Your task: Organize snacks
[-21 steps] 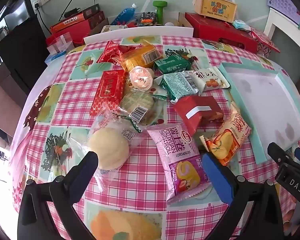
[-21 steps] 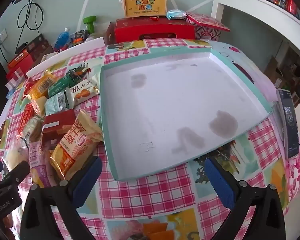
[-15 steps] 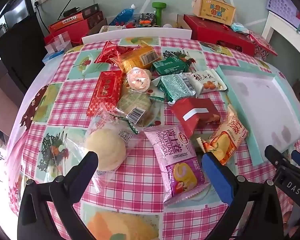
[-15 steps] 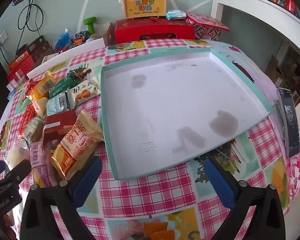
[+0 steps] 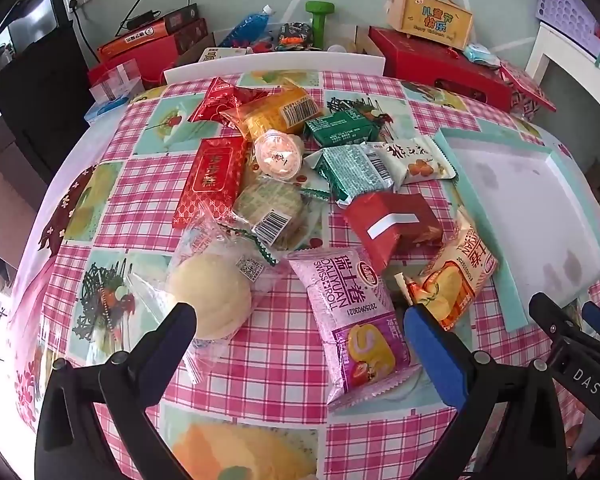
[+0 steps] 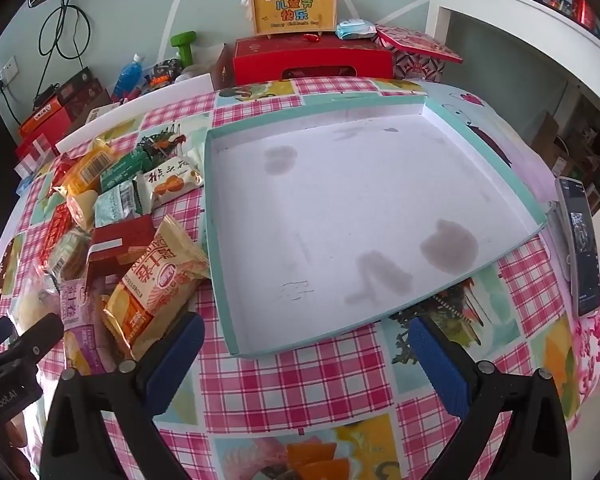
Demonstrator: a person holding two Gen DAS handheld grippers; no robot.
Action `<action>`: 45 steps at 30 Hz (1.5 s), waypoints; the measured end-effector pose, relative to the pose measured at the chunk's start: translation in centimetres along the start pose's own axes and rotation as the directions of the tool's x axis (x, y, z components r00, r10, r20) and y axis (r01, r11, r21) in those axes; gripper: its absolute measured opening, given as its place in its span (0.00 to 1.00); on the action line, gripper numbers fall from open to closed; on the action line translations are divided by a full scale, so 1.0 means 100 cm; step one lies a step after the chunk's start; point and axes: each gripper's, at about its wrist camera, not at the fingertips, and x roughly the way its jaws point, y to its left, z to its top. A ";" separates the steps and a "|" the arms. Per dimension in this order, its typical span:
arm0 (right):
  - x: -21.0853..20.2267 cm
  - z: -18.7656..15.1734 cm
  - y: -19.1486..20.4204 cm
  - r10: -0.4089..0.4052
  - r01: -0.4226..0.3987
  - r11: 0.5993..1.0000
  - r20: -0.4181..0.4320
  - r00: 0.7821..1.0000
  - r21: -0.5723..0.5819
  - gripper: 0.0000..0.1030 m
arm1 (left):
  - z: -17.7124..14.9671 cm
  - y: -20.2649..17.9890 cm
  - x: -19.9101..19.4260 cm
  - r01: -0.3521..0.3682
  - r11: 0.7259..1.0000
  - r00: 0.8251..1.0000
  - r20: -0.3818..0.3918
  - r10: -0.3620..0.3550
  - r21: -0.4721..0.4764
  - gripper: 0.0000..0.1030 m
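Observation:
A heap of wrapped snacks covers the checked tablecloth (image 5: 140, 208). Nearest my left gripper (image 5: 300, 316) lie a pink Swiss roll pack (image 5: 348, 312) and a pale round bun in clear wrap (image 5: 210, 300); the jaws stand open above them, holding nothing. An orange chip-like pack (image 5: 456, 276) and a red box (image 5: 392, 224) lie to the right. A shallow white tray with a teal rim (image 6: 216, 248) sits beyond my right gripper (image 6: 304, 336), which is open and empty. The orange pack (image 6: 156, 276) leans against the tray's left wall.
Red gift boxes (image 6: 312, 60), a yellow carry box (image 6: 294, 8), a green dumbbell (image 5: 320, 20) and a blue bottle (image 5: 248, 28) stand behind the table. A phone (image 6: 580, 240) lies at the table's right edge. Each gripper shows at the edge of the other's view.
The left view has drawn back and risen slightly, so the snack heap looks a little farther. The right gripper has barely shifted. Both grippers stay open.

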 end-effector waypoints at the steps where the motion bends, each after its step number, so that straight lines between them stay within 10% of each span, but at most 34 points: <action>1: 0.000 0.000 0.000 0.000 0.000 1.000 0.000 1.000 -0.001 1.00 | 0.000 0.000 0.000 0.000 1.000 1.000 -0.001 0.000 0.000 1.00; 45: 0.002 -0.002 0.001 0.005 -0.005 1.000 -0.003 1.000 -0.004 1.00 | 0.001 0.004 0.004 0.008 1.000 1.000 -0.020 -0.009 -0.026 1.00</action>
